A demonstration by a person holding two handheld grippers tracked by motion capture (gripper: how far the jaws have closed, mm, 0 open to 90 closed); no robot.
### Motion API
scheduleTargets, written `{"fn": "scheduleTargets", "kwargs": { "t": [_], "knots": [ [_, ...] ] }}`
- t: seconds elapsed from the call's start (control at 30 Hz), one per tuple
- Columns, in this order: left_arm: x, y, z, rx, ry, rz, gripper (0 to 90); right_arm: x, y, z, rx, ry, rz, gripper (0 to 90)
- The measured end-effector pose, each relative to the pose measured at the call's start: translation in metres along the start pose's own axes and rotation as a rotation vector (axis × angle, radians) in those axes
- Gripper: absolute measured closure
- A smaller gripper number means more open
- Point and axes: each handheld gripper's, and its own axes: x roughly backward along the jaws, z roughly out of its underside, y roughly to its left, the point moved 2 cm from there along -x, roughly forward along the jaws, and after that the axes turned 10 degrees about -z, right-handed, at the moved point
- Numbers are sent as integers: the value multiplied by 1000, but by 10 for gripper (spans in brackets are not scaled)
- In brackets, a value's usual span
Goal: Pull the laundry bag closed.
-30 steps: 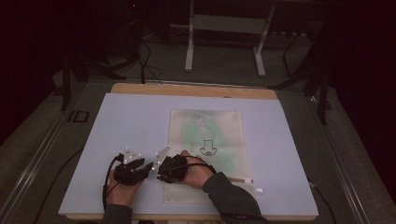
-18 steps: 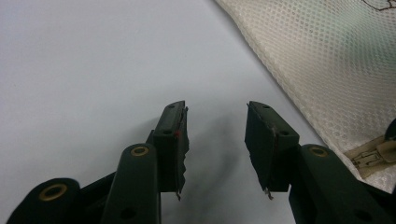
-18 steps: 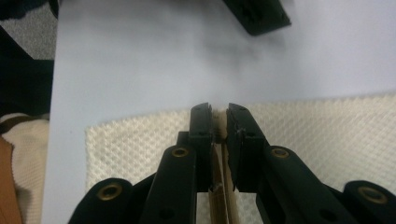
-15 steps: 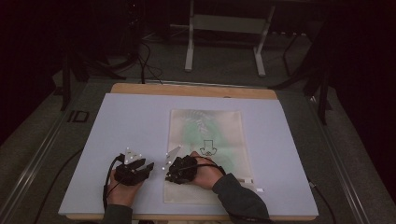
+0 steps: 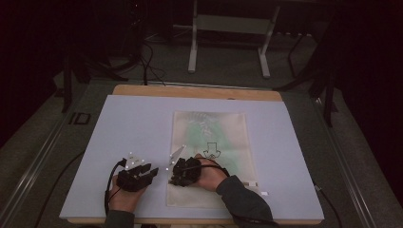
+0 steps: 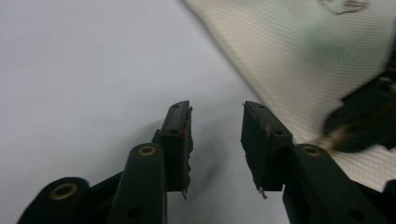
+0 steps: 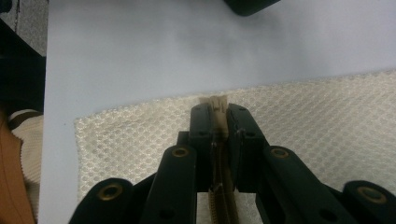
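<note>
A cream mesh bag (image 5: 216,133) with green contents and a printed arrow lies flat on the pale table mat (image 5: 123,123). At the bag's near left part, my right gripper (image 5: 172,175) is shut on the beige zipper tape (image 7: 217,103), which runs between its jaws over the mesh bag (image 7: 327,112). Just left of the bag hovers my left gripper (image 5: 153,171), low over bare mat. Its jaws stand open with nothing between them (image 6: 217,109). The mesh bag (image 6: 303,56) and the right gripper (image 6: 369,116) lie to its right.
The mat sits on a wooden table (image 5: 195,90). Small white scraps (image 5: 263,193) lie near the front right. Beyond the table stand a metal frame's legs (image 5: 192,47) and floor cables (image 5: 147,61). The left gripper's tip (image 7: 247,4) shows ahead of the right one.
My right hand and gripper have shifted slightly to the right, farther onto the bag's lower left part. The left gripper has hardly moved.
</note>
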Motion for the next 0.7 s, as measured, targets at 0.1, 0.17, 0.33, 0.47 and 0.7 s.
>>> {"fn": "scheduleTargets", "kwargs": {
  "t": [0.1,0.17,0.33,0.47,0.7],
  "knots": [
    [2,-4,1,-8,2,21,651,0,0,0,-2,2,-1,817],
    [6,-8,2,-20,3,47,674,0,-1,1,-4,0,-6,817],
    [11,-18,6,-29,-7,95,764,0,-1,1,-1,-7,-10,816],
    [13,-25,8,-35,-15,143,842,-1,-2,1,0,-4,-12,817],
    [15,-29,13,-77,-9,177,892,-1,-2,2,1,-1,-18,817]
  ]
}}
